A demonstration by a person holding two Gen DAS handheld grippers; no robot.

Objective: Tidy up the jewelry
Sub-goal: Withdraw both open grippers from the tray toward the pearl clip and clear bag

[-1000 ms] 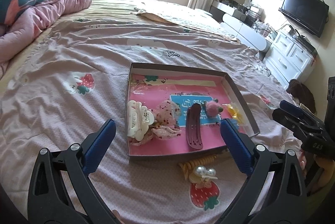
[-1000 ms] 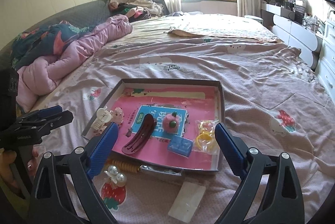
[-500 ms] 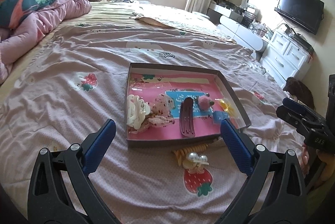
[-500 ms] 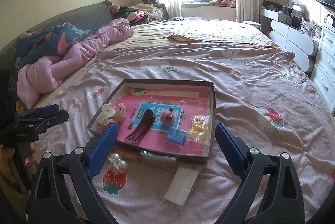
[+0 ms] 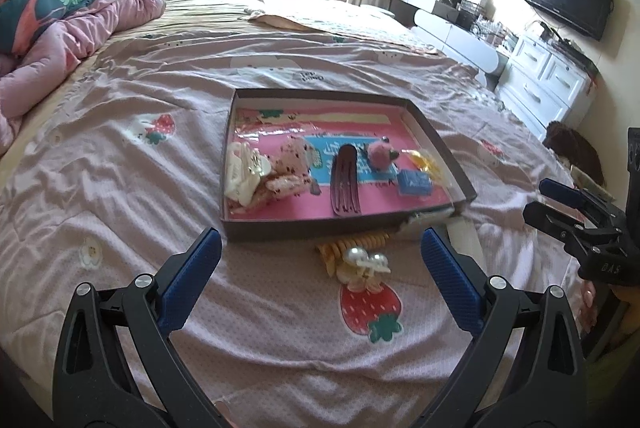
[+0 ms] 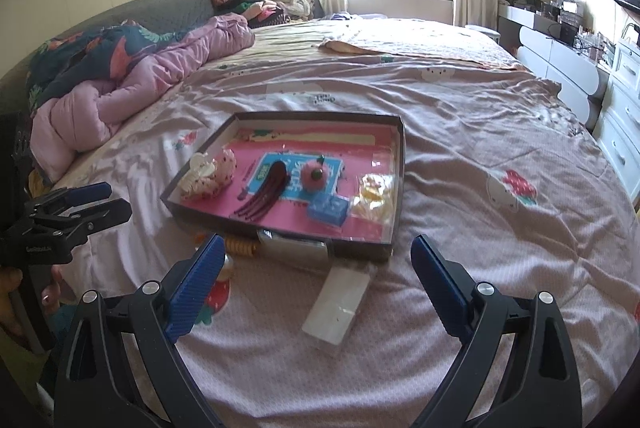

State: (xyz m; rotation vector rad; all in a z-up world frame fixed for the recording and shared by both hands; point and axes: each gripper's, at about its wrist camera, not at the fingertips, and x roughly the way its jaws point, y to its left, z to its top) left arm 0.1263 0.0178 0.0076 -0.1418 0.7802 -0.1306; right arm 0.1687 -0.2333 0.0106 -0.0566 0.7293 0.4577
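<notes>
A shallow brown box (image 5: pixel 440 144) (image 6: pixel 398 184) with a pink floor lies on the bed. Inside it are a white claw clip (image 5: pixel 242 174) (image 6: pixel 198 174), a spotted pink scrunchie (image 5: pixel 290 170), a dark maroon hair clip (image 5: pixel 345 184) (image 6: pixel 266 194), a pink pompom (image 5: pixel 380 155) (image 6: pixel 315 175), a blue block (image 5: pixel 414 183) (image 6: pixel 329 210) and yellow rings in a bag (image 5: pixel 426 162) (image 6: pixel 374 194). Outside the near wall lie a yellow coil tie with pearls (image 5: pixel 358 254) (image 6: pixel 240 246) and a clear flat packet (image 6: pixel 338 302). My left gripper (image 5: pixel 318 258) and right gripper (image 6: pixel 314 262) both stand open, holding nothing, short of the box.
A bunched pink quilt (image 6: pixel 132 88) lies at the left of the bed. White drawers (image 5: pixel 548 84) and a wall TV (image 5: pixel 566 8) stand along the right. The right gripper (image 5: pixel 576 216) shows at the right edge of the left wrist view.
Both grippers have drawn back from the box, which now sits farther off and smaller in both views. Their jaws stay open. Nothing in the box has moved.
</notes>
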